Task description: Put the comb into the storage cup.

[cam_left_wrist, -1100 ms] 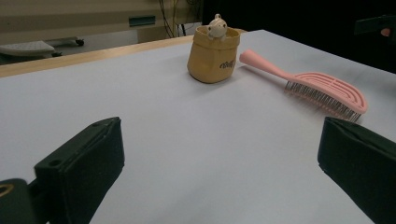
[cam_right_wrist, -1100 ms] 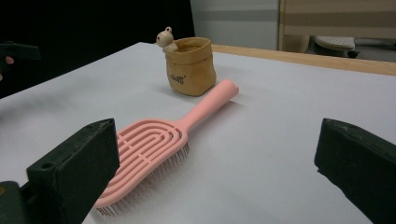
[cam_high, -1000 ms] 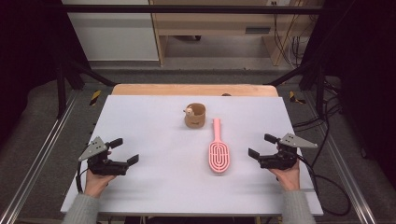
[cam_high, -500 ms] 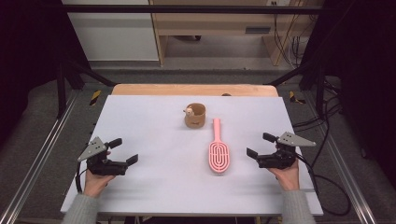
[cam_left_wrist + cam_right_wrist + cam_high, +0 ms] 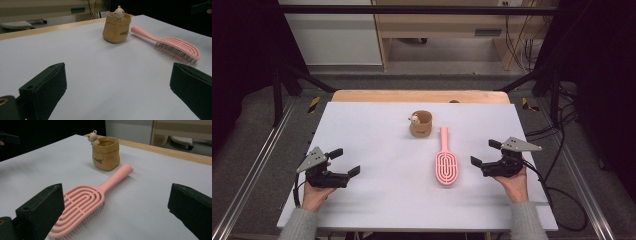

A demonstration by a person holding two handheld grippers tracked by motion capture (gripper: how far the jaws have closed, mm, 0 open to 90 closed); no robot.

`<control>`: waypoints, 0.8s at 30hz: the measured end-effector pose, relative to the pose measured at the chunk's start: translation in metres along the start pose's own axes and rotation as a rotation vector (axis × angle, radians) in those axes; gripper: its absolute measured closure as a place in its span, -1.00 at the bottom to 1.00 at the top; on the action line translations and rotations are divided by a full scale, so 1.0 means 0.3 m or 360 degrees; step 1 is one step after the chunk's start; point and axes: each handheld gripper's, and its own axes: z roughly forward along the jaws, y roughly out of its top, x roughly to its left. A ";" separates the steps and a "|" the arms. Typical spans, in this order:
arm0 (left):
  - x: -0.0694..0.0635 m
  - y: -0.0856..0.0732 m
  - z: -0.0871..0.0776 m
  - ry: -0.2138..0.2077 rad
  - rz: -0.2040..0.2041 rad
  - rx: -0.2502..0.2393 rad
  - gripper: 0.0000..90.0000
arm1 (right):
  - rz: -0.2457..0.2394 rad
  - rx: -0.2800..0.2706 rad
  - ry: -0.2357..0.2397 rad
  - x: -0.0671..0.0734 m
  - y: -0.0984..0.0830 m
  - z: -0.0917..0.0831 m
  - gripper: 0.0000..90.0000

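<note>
A pink brush (image 5: 446,165) lies bristles down on the white table (image 5: 377,200), its handle pointing far toward a tan pot (image 5: 421,123) with a small figure on its rim. The right gripper (image 5: 482,155), jaws spread wide and empty, has edged left over the past second and now sits just right of the brush head; the brush fills the space between its jaws in the right gripper view. The left gripper (image 5: 345,162), also spread and empty, has held its place near the table's left edge, well apart. The approach suggests a grasp of the brush is about to begin; nothing is yet touched.
</note>
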 end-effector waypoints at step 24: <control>0.002 -0.003 0.002 0.0008 0.0012 0.0012 -0.98 | -0.0069 0.0128 0.0064 0.069 0.095 0.150 -0.73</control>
